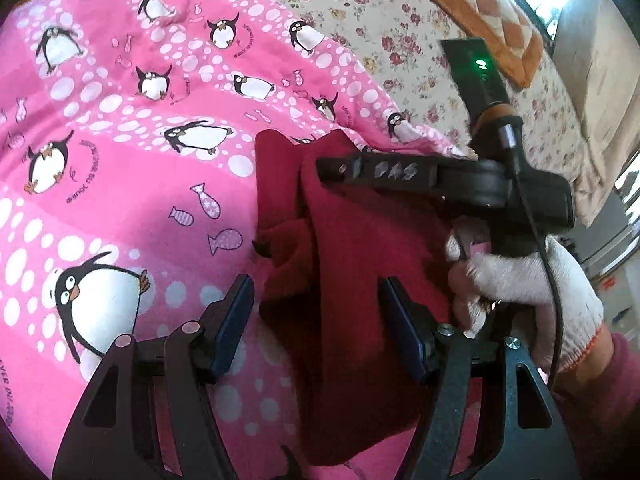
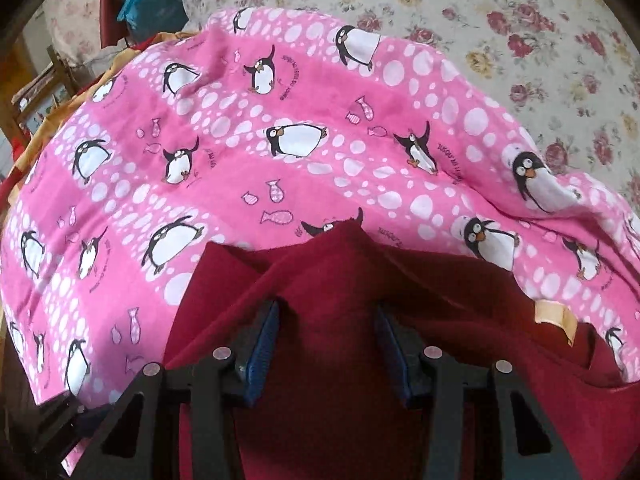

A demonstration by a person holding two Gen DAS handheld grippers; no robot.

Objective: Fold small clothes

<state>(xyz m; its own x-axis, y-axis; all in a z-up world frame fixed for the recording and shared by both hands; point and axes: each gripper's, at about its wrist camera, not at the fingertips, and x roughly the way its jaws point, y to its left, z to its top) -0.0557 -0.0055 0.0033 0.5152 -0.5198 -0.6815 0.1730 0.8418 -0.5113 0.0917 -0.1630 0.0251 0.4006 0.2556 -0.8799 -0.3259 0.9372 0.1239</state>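
Made out pale scratched letters like "DAS" on the side of the right gripper [image 1: 320, 168], gripped by a white knit-gloved hand [image 1: 520, 276] at centre right. Found its fingers pinched on a raised fold of the soft red garment [image 1: 360, 248], centre frame, on a fleecy pink penguin blanket [image 1: 120, 120] over a floral sheet [image 1: 360, 8]. Saw the left gripper [image 1: 318, 320] spread open at bottom centre, garment between the pads, unpressed

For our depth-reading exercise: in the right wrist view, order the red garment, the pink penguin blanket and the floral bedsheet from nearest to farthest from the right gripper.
1. Red garment, between the right gripper's fingers.
2. Pink penguin blanket, under and beyond it.
3. Floral bedsheet, at the top, farthest.
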